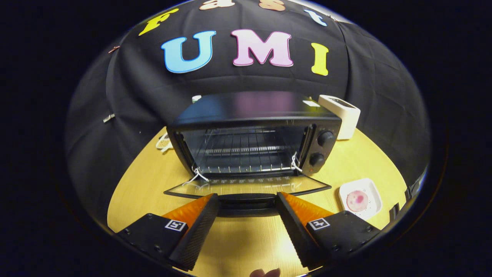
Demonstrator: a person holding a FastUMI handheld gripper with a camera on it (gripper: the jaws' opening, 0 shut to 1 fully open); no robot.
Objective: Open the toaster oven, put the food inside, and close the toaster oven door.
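Note:
A black toaster oven [253, 130] stands on the wooden table just beyond my fingers. Its glass door [248, 187] lies folded down flat toward me, baring the wire rack [244, 152] inside. The door's handle [246, 200] sits just ahead of my fingertips, between them. My gripper [247, 197] is open and holds nothing. To the right of the oven, beside my right finger, a small white square plate [371, 188] carries a round pink food piece [357, 200].
A white boxy appliance [342, 113] stands behind the oven's right corner. A pale cord or small object [164, 143] lies left of the oven. Two knobs [321, 148] sit on the oven's right panel. Bare table [146, 184] stretches at both sides.

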